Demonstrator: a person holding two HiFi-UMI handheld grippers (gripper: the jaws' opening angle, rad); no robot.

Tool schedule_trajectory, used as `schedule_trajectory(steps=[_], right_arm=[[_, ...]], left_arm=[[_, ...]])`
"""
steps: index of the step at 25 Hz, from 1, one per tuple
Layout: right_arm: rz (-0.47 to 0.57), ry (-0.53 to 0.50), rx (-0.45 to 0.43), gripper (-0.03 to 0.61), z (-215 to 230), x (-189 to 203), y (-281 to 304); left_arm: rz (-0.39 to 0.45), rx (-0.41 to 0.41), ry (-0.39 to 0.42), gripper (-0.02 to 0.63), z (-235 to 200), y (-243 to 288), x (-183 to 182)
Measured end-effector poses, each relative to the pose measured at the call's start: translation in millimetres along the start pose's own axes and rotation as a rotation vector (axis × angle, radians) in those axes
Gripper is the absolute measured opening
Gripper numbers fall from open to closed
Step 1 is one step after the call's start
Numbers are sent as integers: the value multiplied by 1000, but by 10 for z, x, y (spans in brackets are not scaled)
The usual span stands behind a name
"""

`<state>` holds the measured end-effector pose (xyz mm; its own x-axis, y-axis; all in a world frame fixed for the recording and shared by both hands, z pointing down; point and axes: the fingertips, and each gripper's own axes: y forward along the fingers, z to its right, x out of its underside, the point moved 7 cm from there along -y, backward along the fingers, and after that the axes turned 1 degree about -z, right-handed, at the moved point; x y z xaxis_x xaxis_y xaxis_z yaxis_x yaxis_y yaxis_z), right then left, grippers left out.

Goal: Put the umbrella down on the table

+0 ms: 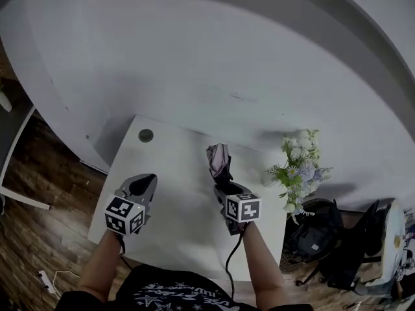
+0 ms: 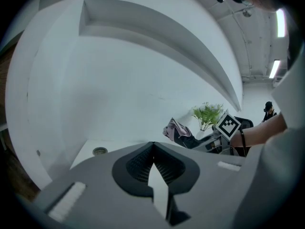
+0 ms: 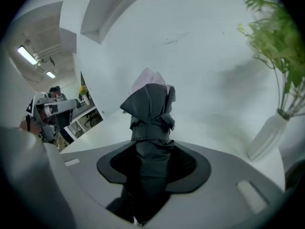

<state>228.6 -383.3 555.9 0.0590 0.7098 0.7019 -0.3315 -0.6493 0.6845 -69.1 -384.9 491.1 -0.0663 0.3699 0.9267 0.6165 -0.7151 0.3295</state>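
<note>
A folded dark umbrella [image 1: 220, 164] with a pale pink end sticks out forward from my right gripper [image 1: 227, 188], which is shut on it above the white table [image 1: 175, 193]. In the right gripper view the umbrella [image 3: 150, 128] fills the gap between the jaws, its strap wrapped round the middle. My left gripper [image 1: 141, 186] hangs over the table's left part; its jaws meet at the tips with nothing between them [image 2: 153, 161]. From the left gripper view the umbrella [image 2: 179, 132] shows at the right, held by the other gripper.
A white vase of flowers [image 1: 298, 170] stands at the table's right edge, close to the right gripper. A round cable grommet [image 1: 146, 135] sits in the table's far left corner. A curved white wall [image 1: 214, 63] rises behind. A black bag [image 1: 318, 235] lies on the floor at right.
</note>
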Motion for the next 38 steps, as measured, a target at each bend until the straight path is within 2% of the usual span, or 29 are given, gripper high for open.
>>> schedule_trajectory(steps=[12,17,24,27,38], right_arm=[[-143,-271,28,210,-145,-407,916],[-185,-331,40,210,-147,-473,1186],[-247,-483,44,210,-158,-490,1426],[-263,-480,50,210,-137,-473,1485],[-227,-349,41,231,1,-445,1555]], left_arm=[[-54,-9,-41,3,-504,457,78],[-61,-15,-51,3,-607,532,125],[-68,-9,-65,3,-679,559,164],[-70,-9,-65,3,-691,555,172],[-73,-13,-61,3,-674,508,194]])
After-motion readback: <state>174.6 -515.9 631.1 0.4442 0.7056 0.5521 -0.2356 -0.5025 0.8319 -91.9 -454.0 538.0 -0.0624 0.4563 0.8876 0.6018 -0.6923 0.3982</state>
